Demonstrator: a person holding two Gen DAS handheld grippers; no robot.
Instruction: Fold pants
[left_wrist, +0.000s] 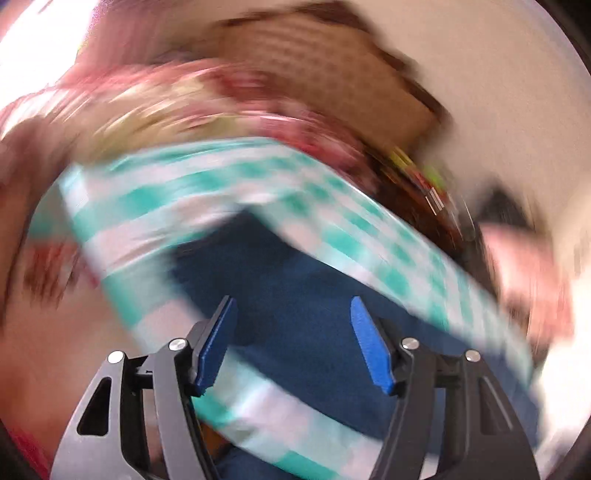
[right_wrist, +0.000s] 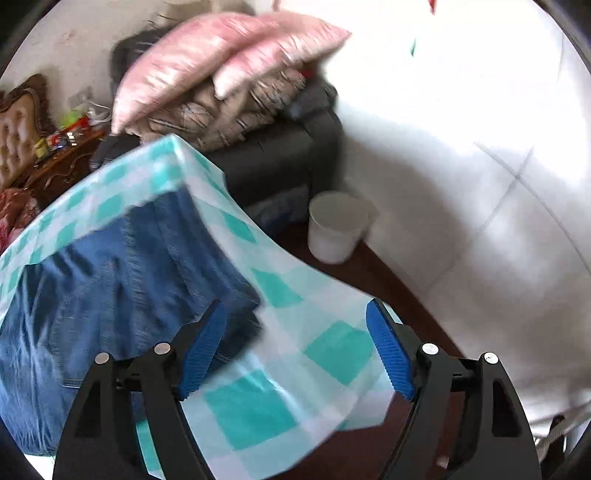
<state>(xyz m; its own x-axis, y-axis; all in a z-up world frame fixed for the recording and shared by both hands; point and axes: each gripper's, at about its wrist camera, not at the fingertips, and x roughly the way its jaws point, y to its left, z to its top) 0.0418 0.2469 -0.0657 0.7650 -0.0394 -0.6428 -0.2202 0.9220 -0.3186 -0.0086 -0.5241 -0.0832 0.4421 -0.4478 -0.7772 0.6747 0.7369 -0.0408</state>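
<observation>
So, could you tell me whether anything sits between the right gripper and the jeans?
Nothing visible does. The right gripper is open just above the checked cloth, and the folded jeans lie right beside its left finger, uncovered.

The pants (right_wrist: 110, 280) are dark blue denim. The cloth (right_wrist: 317, 347) under them has a check of teal and white squares. The pillow (right_wrist: 221, 55) is pale pink, the armchair (right_wrist: 280, 147) dark grey, the cup (right_wrist: 336, 229) white. The fingers (right_wrist: 388, 354) have blue pads.
</observation>
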